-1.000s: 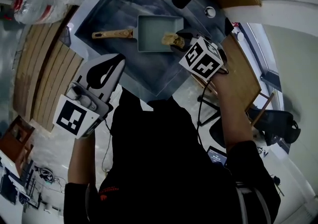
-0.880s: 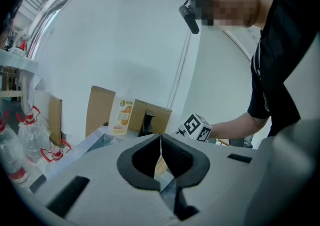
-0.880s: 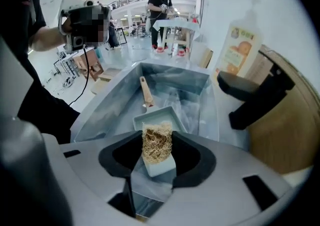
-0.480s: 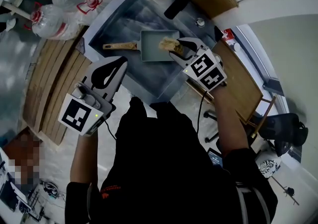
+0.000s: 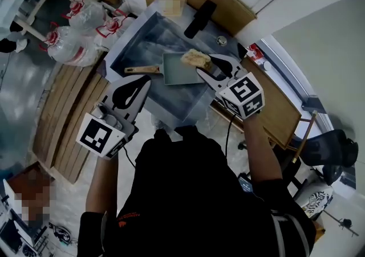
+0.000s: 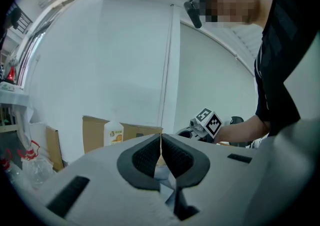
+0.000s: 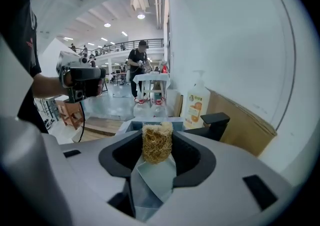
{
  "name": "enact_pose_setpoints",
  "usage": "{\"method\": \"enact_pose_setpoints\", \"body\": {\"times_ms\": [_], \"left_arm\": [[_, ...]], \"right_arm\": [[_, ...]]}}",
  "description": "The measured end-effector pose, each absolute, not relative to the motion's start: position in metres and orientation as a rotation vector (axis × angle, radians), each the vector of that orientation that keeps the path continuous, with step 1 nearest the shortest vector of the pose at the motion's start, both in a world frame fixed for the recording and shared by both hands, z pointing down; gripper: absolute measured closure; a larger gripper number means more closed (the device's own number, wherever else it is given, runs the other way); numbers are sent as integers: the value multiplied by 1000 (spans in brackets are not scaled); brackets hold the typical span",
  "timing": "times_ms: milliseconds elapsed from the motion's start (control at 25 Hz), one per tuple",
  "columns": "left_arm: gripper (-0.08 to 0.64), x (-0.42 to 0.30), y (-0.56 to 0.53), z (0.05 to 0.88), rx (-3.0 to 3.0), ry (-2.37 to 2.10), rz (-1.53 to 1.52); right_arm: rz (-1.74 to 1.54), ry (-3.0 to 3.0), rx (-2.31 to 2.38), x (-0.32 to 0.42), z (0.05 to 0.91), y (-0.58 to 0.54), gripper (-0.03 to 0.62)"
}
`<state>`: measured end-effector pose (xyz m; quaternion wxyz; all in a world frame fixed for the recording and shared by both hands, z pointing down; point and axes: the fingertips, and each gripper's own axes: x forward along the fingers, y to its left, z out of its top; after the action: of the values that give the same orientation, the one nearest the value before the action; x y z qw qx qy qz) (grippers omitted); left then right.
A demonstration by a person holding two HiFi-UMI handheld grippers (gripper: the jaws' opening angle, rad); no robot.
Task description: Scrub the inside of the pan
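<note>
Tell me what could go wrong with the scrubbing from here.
1. The pan lies loose in the sink. The left gripper is shut on nothing, away from the wooden handle, so the pan may slide under pressure.
2. The right gripper pinches the scrubber with part of it sticking out past the fingers, so it may bend or slip out when pushed hard.

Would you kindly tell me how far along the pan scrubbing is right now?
Done: the scrubber is gripped in the right claw. In hand: it is held at the right edge of the pan, which lies in the sink; whether it touches the pan cannot be told. Left: scrubbing the pan's inside, apparently not yet begun. The left claw is shut on nothing, away from the pan's wooden handle.
</note>
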<state>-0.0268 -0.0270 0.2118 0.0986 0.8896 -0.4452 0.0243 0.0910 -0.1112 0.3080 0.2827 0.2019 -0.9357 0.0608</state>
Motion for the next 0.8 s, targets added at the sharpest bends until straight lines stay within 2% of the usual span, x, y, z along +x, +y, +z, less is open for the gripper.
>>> {"method": "enact_pose_setpoints", "body": {"times_ms": [800], "left_arm": [[535, -23, -21, 195, 2691, -1252, 37]], "right_arm": [[224, -2721, 705, 95, 248, -89, 411]]}}
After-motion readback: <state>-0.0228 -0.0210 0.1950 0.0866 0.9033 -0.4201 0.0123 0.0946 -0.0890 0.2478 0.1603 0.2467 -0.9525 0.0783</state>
